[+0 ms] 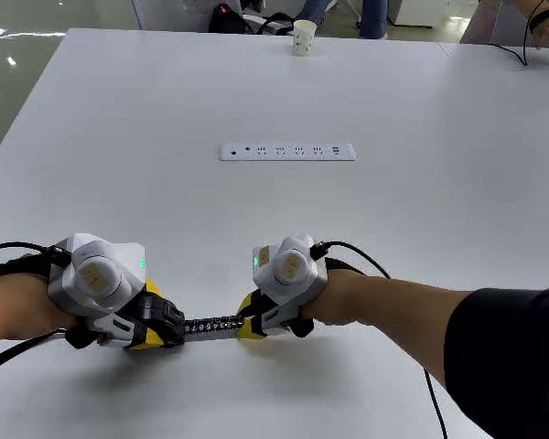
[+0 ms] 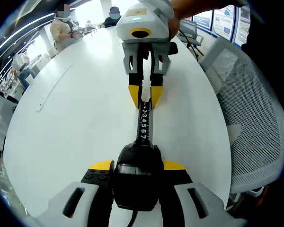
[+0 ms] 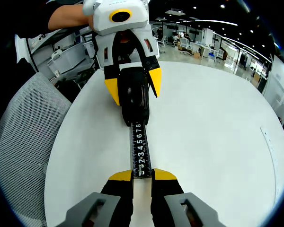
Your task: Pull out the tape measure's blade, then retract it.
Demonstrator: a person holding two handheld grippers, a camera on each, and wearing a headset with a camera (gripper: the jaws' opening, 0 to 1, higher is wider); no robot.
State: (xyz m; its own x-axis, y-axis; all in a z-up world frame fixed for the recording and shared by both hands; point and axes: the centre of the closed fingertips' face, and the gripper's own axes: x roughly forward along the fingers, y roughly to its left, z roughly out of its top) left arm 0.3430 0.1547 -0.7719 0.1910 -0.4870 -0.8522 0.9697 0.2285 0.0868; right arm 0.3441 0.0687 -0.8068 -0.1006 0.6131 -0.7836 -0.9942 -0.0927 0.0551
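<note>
The black tape measure case (image 2: 136,177) sits between the yellow-tipped jaws of my left gripper (image 2: 137,165), which is shut on it. A short length of black blade (image 2: 144,124) with white numerals runs flat over the white table (image 1: 366,210) to my right gripper (image 3: 142,176), shut on the blade's end. In the head view the left gripper (image 1: 160,318) and right gripper (image 1: 247,317) face each other near the table's front edge, with the blade (image 1: 210,325) between them. In the right gripper view the case (image 3: 134,97) sits in the left gripper (image 3: 132,85).
A white power strip (image 1: 287,152) lies mid-table and a paper cup (image 1: 304,37) stands at the far edge. A grey mesh chair (image 2: 248,104) is beside the table's near edge. People (image 2: 64,28) sit at the far end. Cables (image 1: 371,261) trail from both grippers.
</note>
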